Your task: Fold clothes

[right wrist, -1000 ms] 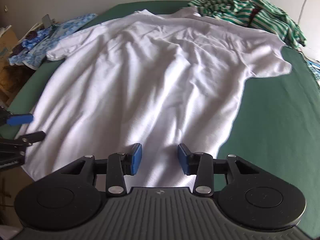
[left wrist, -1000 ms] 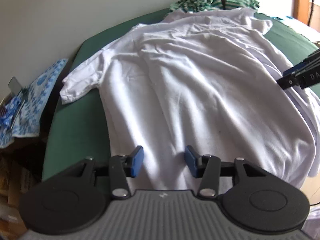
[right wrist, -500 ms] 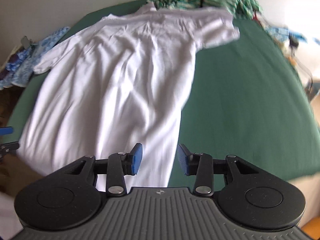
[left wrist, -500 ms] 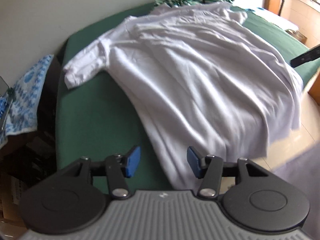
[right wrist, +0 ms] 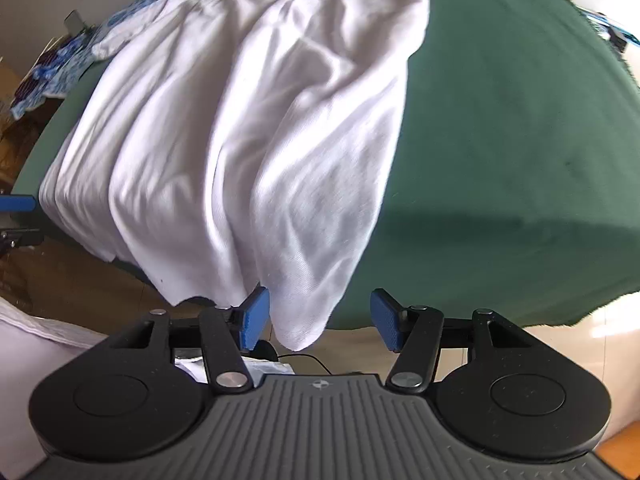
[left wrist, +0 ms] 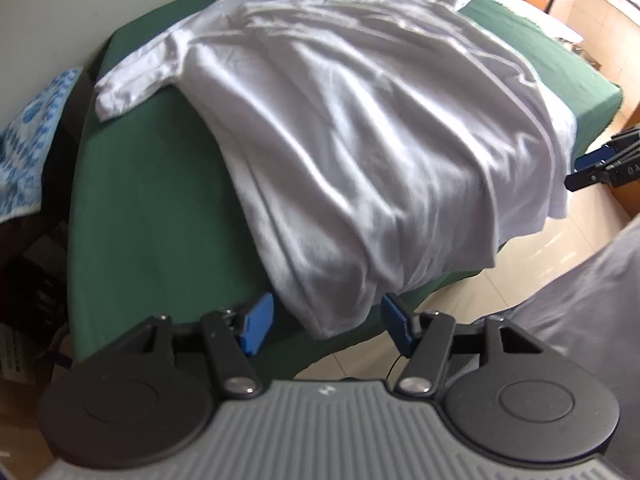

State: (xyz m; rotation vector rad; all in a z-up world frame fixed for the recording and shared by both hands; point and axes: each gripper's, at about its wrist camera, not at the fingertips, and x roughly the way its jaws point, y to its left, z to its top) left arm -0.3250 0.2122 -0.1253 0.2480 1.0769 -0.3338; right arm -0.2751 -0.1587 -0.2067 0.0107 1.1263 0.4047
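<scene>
Left wrist view first: we've slid off toward the near left corner of the green table [left wrist: 152,208], and where a second ago our pads sat over the middle of the white shirt [left wrist: 360,140], they now straddle its near left hem corner, which droops over the table's edge. The left gripper [left wrist: 326,324] has just been opening; its blue pads [left wrist: 258,322] stand apart, the hem corner hanging between them, and they don't look pressed on it. Far left, the blue patterned cloth [left wrist: 28,152] is cut by the frame edge. The shirt lies spread across the table, collar end far, one sleeve flat on the far left. The far striped garment, plain a second ago, is now only a green sliver at the top. At the right edge we catch the right gripper [left wrist: 592,170], partly cropped, just beside the hem's other corner. A grey shape at lower right is too blurred to name.

Over to the right wrist view: the left gripper's blue pad [right wrist: 18,202] peeks in at the left edge. The right gripper [right wrist: 320,322] has also just been opening, and its pads are spread with the right hem corner dangling between them, near the left pad; whether it touches we can't tell. Earlier we hovered over the shirt's lower middle; now bare green fills the right side. The cloth is motion-smeared.
</scene>
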